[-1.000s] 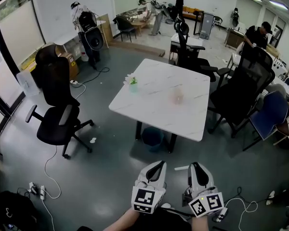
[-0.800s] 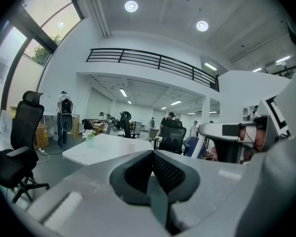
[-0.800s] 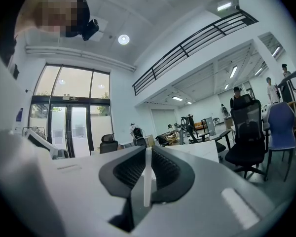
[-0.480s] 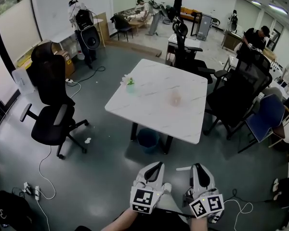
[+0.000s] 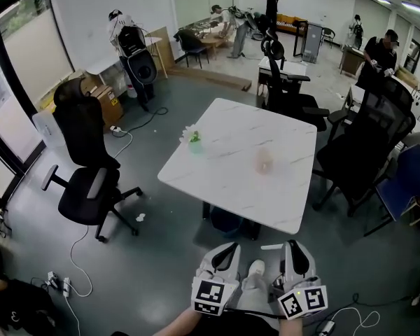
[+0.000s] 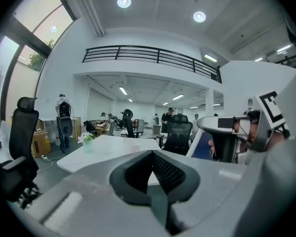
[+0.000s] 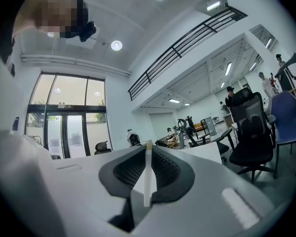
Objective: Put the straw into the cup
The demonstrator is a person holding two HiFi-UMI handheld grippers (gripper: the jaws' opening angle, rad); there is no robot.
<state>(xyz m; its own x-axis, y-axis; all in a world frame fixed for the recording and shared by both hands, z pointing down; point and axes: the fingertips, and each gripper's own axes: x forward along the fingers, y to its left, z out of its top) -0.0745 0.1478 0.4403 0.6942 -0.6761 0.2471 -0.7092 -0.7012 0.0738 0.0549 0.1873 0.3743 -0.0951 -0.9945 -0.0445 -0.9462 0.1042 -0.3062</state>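
A pale pink see-through cup [image 5: 264, 161] stands on the white marble table [image 5: 231, 187], right of its middle. Both grippers hang low at the near edge of the head view, well short of the table. My right gripper [image 5: 288, 246] [image 7: 147, 149] is shut on a white straw [image 7: 147, 177], which stands upright between its pads; in the head view the straw [image 5: 269, 246] sticks out to the left of the tips. My left gripper [image 5: 231, 248] [image 6: 152, 152] is shut with nothing between its pads.
A small vase with a flower [image 5: 194, 140] stands at the table's left edge. A black office chair [image 5: 91, 166] is to the left, and more chairs [image 5: 364, 152] crowd the right side. Under the table sits a blue bin [image 5: 224, 220]. Cables [image 5: 73, 257] lie on the floor.
Both grippers have travelled forward with the person, side by side, and the table sits a little nearer in the head view. The straw stays held in the right gripper.
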